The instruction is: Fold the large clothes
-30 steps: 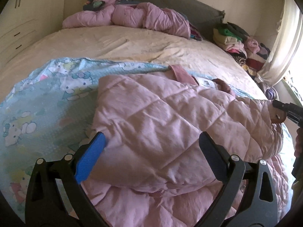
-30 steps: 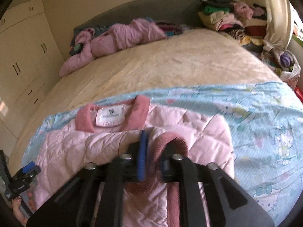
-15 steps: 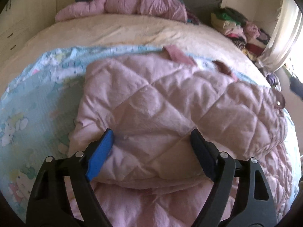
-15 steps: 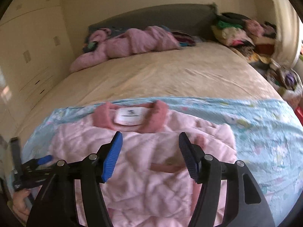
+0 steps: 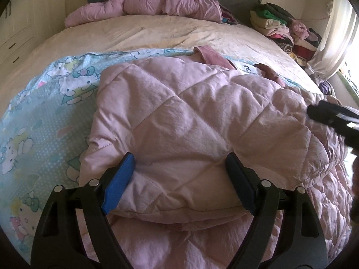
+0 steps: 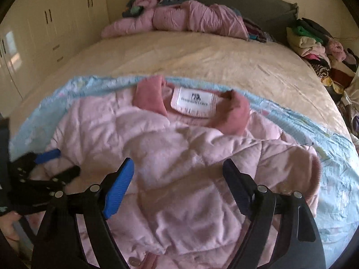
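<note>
A pink quilted jacket (image 5: pixel 186 121) lies on a light blue cartoon-print sheet (image 5: pixel 44 116) on the bed, both sleeves folded across its front. Its darker pink collar (image 6: pixel 235 114) and white label (image 6: pixel 193 102) point toward the headboard. My left gripper (image 5: pixel 179 179) is open, its fingers straddling the folded left sleeve near the lower edge. My right gripper (image 6: pixel 177 183) is open and empty just above the middle of the jacket (image 6: pixel 179 157). The right gripper's tip shows at the right edge of the left wrist view (image 5: pixel 332 116). The left gripper shows at the left of the right wrist view (image 6: pixel 51 165).
The beige bedspread (image 6: pixel 202 56) stretches to a grey headboard (image 6: pixel 246 2). A crumpled pink coat (image 5: pixel 157 2) lies by the pillows. Piles of clothes (image 5: pixel 285 29) stand at the bed's far right. White wardrobes (image 6: pixel 44 33) line the left wall; a curtain (image 5: pixel 336 29) hangs at right.
My right gripper has let go of the ribbed sleeve cuff, opened, and drawn back over the jacket's middle. My left gripper has come closer to the folded sleeve and stayed open.
</note>
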